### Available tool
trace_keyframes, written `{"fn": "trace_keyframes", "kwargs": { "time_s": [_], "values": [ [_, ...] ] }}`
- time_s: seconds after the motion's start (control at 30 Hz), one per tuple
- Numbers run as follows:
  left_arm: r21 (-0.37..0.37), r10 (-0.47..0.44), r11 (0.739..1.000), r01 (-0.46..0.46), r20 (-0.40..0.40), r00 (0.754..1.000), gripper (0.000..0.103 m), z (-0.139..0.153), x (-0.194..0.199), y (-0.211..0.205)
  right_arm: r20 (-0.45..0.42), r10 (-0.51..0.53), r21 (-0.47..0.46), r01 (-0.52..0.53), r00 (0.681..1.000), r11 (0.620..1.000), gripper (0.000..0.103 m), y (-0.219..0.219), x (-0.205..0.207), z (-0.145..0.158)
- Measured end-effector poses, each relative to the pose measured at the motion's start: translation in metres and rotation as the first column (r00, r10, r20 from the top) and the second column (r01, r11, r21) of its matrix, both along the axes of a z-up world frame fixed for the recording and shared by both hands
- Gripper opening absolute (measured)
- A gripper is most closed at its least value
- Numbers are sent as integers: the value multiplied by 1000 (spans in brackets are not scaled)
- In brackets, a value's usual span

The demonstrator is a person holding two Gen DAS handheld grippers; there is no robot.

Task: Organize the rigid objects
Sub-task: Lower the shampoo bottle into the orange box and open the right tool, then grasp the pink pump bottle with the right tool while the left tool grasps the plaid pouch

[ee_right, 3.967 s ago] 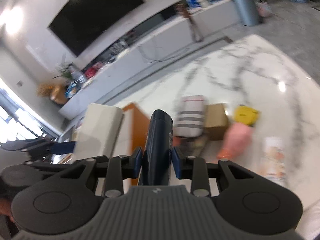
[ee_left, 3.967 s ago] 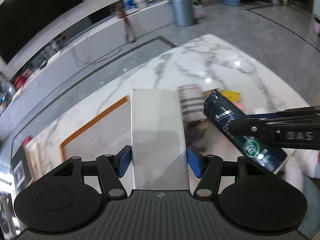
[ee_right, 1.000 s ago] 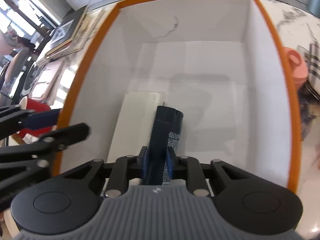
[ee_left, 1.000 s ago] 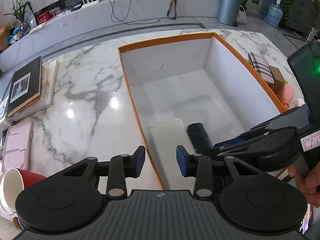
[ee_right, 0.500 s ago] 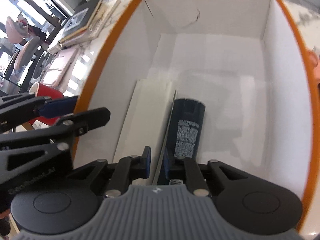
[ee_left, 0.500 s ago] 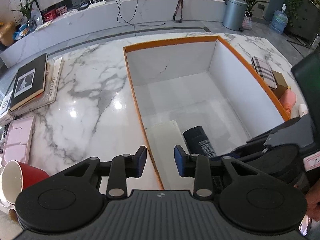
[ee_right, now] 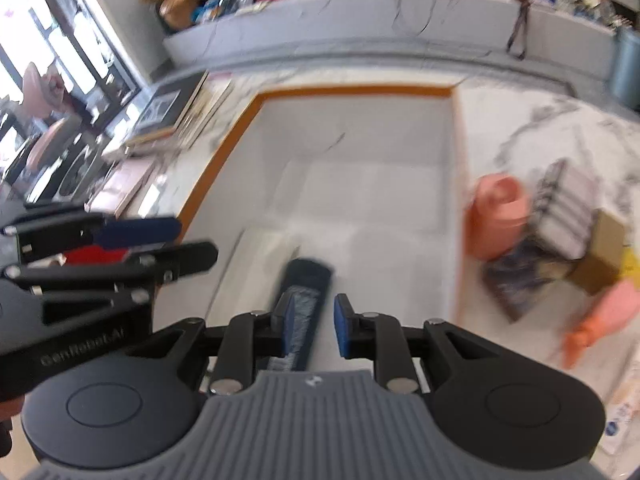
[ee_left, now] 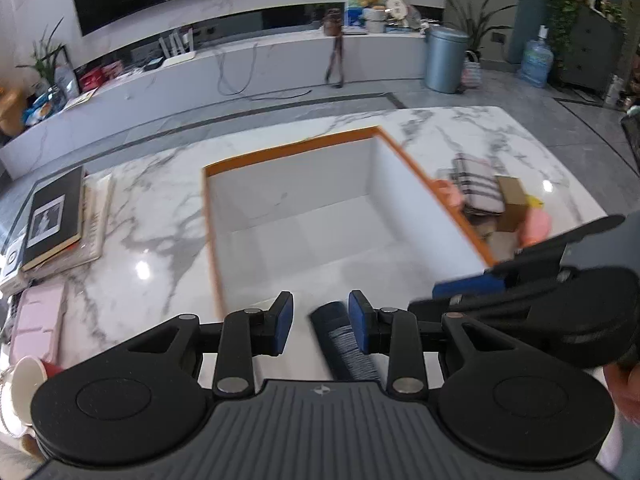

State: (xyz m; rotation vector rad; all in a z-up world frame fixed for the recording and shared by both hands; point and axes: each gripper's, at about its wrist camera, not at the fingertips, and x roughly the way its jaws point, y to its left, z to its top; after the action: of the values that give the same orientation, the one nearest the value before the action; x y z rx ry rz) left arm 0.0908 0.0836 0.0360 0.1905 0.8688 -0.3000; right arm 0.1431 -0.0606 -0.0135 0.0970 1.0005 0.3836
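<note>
Far to the left of the left tongs (ee_left: 320,322), a black-covered book (ee_left: 54,218) lies on a stack of pale books on the marble table (ee_left: 160,216), with a pink tray (ee_left: 38,320) and a red cup (ee_left: 30,378) nearer the camera. The left tongs hang with their blue pads set wide and nothing between them, above the near left corner of the orange-rimmed white box (ee_left: 288,152). Just under and ahead of those pads, a flat white box (ee_right: 256,264) lies on the floor of the big box along its left wall. Beside it, to the right, lies the dark blue cylindrical can (ee_right: 306,286), its length running away from the camera; whether the two touch is lost in blur. The right tongs (ee_right: 314,330) stand above the can's near end, pads apart and clear of its sides, gripping nothing. In the left wrist view the right tongs reach in from the right, over the box's near right corner. Right of the right tongs, outside the box wall, sit a pink jug (ee_right: 498,216), a striped folded cloth (ee_right: 568,204), a cardboard box (ee_right: 604,260) and a pink bottle with a yellow cap (ee_left: 534,220), crowded together on the marble.
</note>
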Motion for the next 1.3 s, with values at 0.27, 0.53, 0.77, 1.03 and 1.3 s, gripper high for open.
{"fn": "trace_keyframes", "kwargs": {
  "time_s": [0.27,0.53,0.77,1.03,1.3],
  "values": [
    [-38,-87,995,88,8,996,38,-1,-8,-58,101,-127,13,126,987,992,30,-75,-22,10],
    [-27,-219,975,219,-9,976,38,-12,-5,-126,92,-275,24,274,957,961,31,-151,-28,8],
    [54,-294,954,294,-2,956,38,-24,9,-167,68,-371,33,369,926,929,38,-192,-22,-10],
    [67,-304,951,302,21,952,52,-37,47,-199,5,-499,71,497,867,865,48,-237,-3,-41],
    [147,-338,930,337,-17,941,74,-60,82,-233,-52,-541,94,543,840,834,50,-253,20,-64]
  ]
}}
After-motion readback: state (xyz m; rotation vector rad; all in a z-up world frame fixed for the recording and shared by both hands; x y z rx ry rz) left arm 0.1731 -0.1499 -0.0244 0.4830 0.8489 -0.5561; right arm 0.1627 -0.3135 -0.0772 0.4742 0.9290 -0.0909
